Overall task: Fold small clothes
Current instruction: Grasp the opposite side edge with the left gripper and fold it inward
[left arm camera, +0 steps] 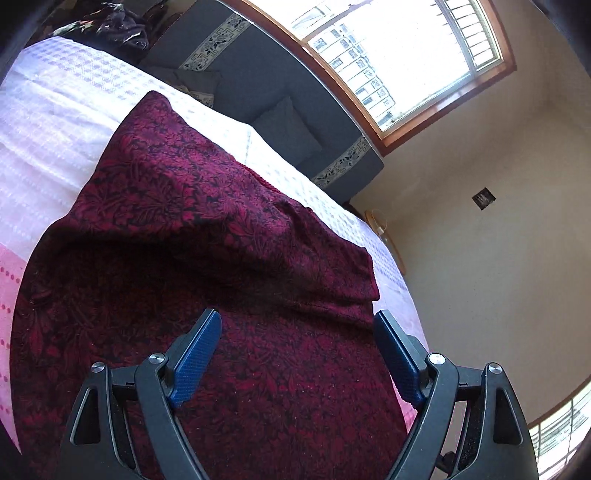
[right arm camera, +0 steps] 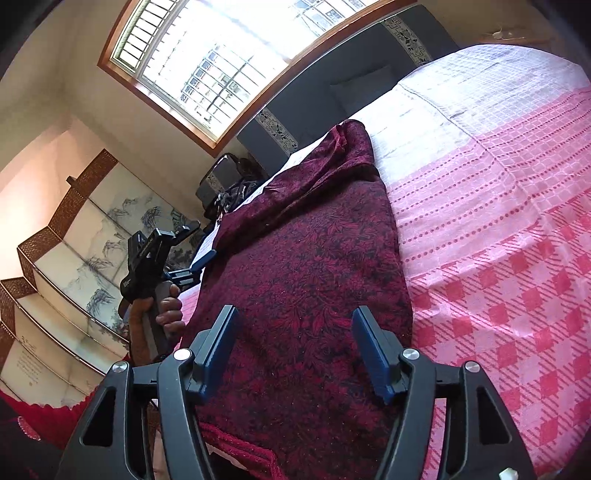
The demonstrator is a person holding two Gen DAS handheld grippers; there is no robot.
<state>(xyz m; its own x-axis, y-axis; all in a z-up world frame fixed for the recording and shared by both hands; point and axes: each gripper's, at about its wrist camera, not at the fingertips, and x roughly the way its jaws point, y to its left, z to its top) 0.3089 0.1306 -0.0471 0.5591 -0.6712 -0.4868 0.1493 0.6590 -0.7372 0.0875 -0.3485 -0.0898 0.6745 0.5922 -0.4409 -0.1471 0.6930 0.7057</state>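
A dark red garment with a black leaf pattern [left arm camera: 207, 258] lies on the pink and white bedspread [left arm camera: 55, 140], one part folded over itself with a raised fold. It also shows in the right wrist view [right arm camera: 310, 266]. My left gripper [left arm camera: 297, 319] is open just above the garment, holding nothing. It also shows in the right wrist view [right arm camera: 201, 254] at the garment's left edge, held by a hand. My right gripper [right arm camera: 295, 315] is open above the garment's near part, empty.
A dark headboard with patterned bands [left arm camera: 258, 74] and a dark cushion [left arm camera: 288, 133] stand at the bed's far end under a bright window [right arm camera: 221, 55]. A painted folding screen [right arm camera: 74, 240] stands left. Dark clothes [left arm camera: 110, 22] lie at the far corner.
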